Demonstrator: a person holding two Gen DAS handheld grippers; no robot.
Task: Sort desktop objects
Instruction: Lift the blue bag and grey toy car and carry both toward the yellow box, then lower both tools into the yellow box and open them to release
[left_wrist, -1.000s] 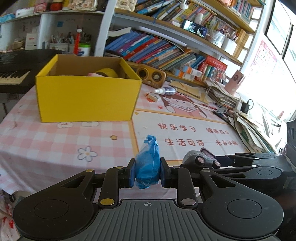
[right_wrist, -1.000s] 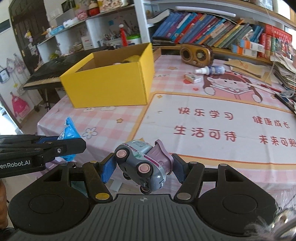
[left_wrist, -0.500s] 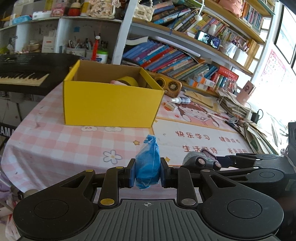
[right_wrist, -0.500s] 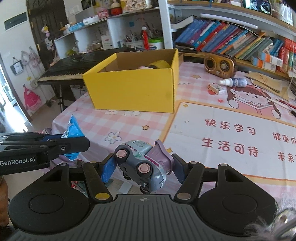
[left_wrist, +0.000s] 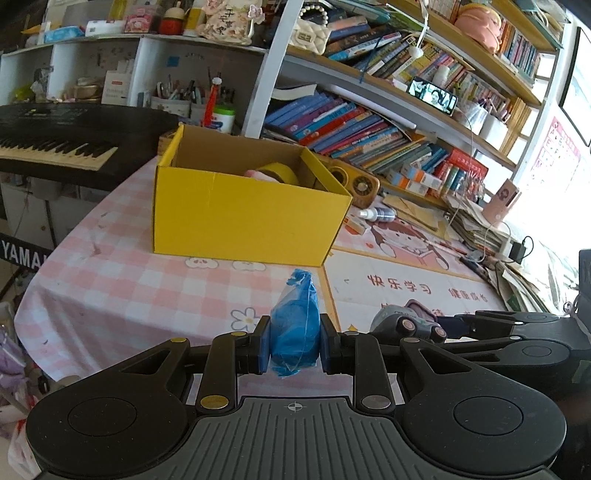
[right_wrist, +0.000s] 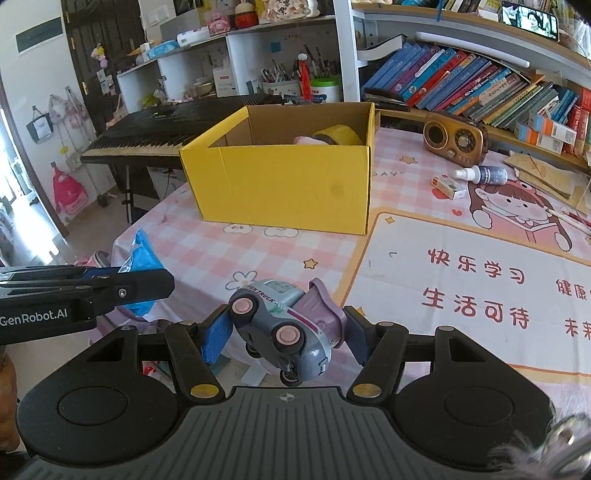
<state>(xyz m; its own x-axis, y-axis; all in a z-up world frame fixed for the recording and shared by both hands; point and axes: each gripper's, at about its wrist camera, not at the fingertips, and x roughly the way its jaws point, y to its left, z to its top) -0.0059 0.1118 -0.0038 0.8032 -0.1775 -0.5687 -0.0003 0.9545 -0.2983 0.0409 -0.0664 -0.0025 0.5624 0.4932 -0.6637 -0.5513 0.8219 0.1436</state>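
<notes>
1. The left gripper (left_wrist: 294, 343) is pinching a blue plastic-wrapped packet (left_wrist: 295, 323); both pads are pressing its sides, and its twisted top is sticking up past the fingers.

2. The right gripper (right_wrist: 284, 330) is clamping a grey toy car (right_wrist: 280, 326) with pink wheels, tilted nose-down, wheels facing the camera. A purple part at its right end is sitting against the right pad.

3. Both loads are hanging in the air over the near edge of the table (left_wrist: 110, 288); neither is touching the pink checked cloth. The two grippers are sitting side by side, near each other, with the left one showing at the left border of the right wrist view.

4. Farther out, the open yellow box (right_wrist: 288, 184) is standing on the cloth, far and slightly left of the printed mat (right_wrist: 480, 280). Inside it, a yellow tape roll (right_wrist: 338, 134) and something pink are poking above the rim.

5. Far right of the box, a wooden radio (right_wrist: 454, 138), a small dropper bottle (right_wrist: 482, 173) and a little carton (right_wrist: 448, 186) are lying loose.

6. Judged step: carrying, with both items grasped and not yet delivered; the box looks the likely destination.

7. Next move is calling for lifting each load above the near wall, travelling forward over the opening, then releasing, one hand at a time to avoid crowding.
</notes>
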